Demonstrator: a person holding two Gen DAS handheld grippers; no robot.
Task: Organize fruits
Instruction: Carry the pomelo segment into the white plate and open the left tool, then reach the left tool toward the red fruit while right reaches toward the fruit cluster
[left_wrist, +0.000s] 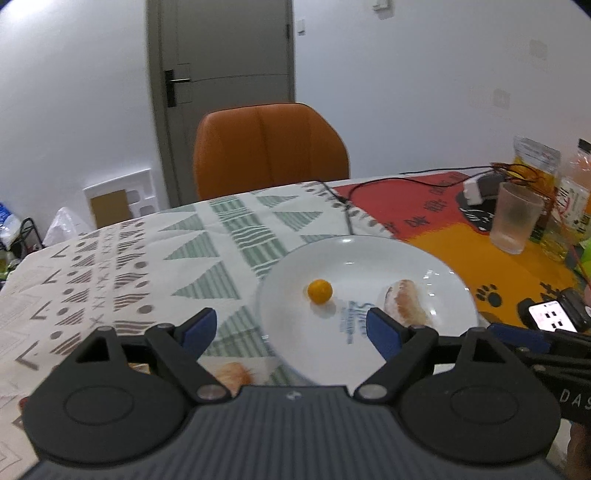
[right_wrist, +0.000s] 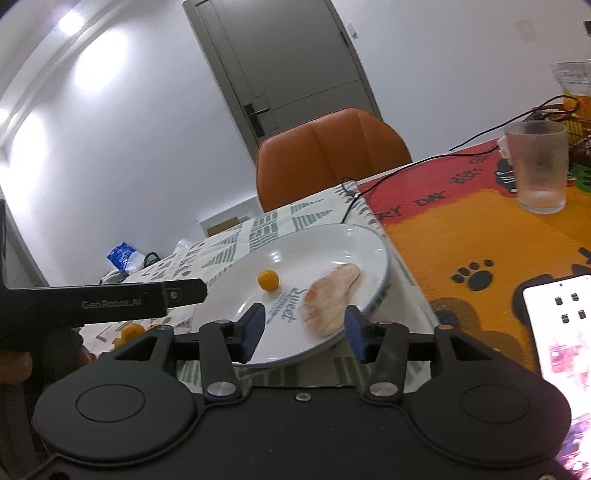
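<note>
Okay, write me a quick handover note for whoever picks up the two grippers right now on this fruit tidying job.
Left gripper: open, empty, hovering at the near left rim of the white plate.
Right gripper: open, nothing pressed between its pads, just in front of the pomelo segment.
Done: small orange fruit and the pomelo segment lie on the plate, apart from each other.
Left: another peeled segment and a small orange fruit are on the patterned tablecloth, beside the plate's left side. Move them onto it.
</note>
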